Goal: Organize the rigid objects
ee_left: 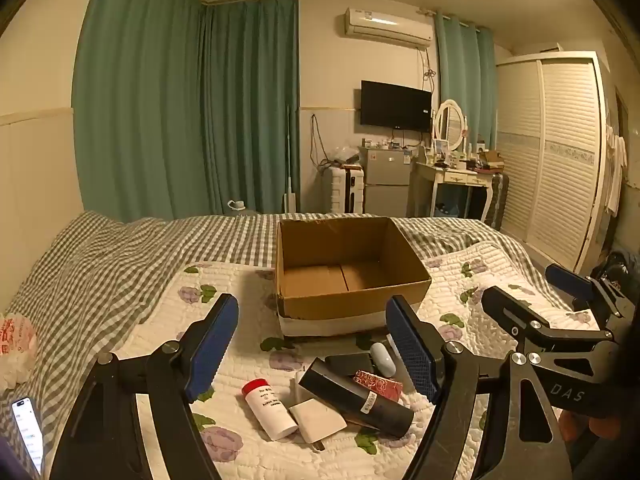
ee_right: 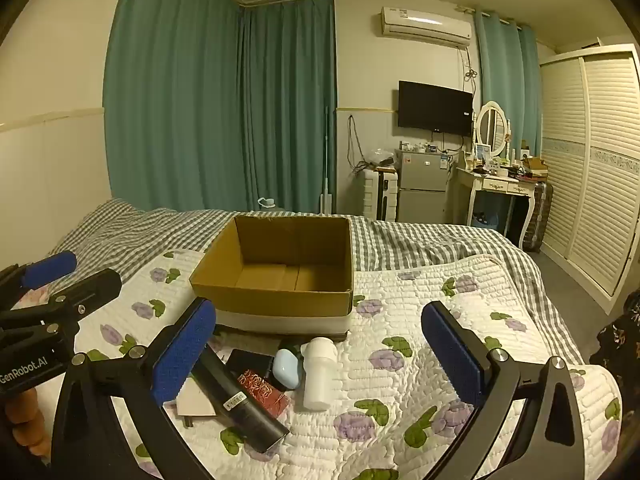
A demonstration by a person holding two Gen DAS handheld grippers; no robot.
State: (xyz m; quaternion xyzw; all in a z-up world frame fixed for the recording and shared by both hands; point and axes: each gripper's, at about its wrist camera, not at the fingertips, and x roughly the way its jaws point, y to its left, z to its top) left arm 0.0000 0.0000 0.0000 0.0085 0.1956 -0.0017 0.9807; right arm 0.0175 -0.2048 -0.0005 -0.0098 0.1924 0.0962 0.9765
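An empty open cardboard box [ee_left: 352, 272] [ee_right: 276, 276] sits on the floral quilt. In front of it lies a pile: a white bottle with a red cap [ee_left: 269, 408], a white flat block [ee_left: 317, 420], a black cylinder [ee_left: 356, 400] [ee_right: 236, 396], a red patterned box [ee_left: 378, 385] [ee_right: 264, 394], a black case [ee_left: 349, 363] [ee_right: 250, 360], a pale blue oval case [ee_left: 383, 359] [ee_right: 287, 368] and a white bottle [ee_right: 318, 372]. My left gripper [ee_left: 316, 356] is open above the pile. My right gripper [ee_right: 316, 360] is open above the white bottle; it also shows in the left wrist view [ee_left: 532, 288].
A phone [ee_left: 28, 432] and a plastic bag [ee_left: 16, 348] lie at the bed's left. A grey checked blanket [ee_left: 120, 256] covers the far bed. Beyond stand a fridge [ee_left: 386, 180], a dressing table [ee_left: 456, 176] and a wardrobe [ee_left: 560, 152].
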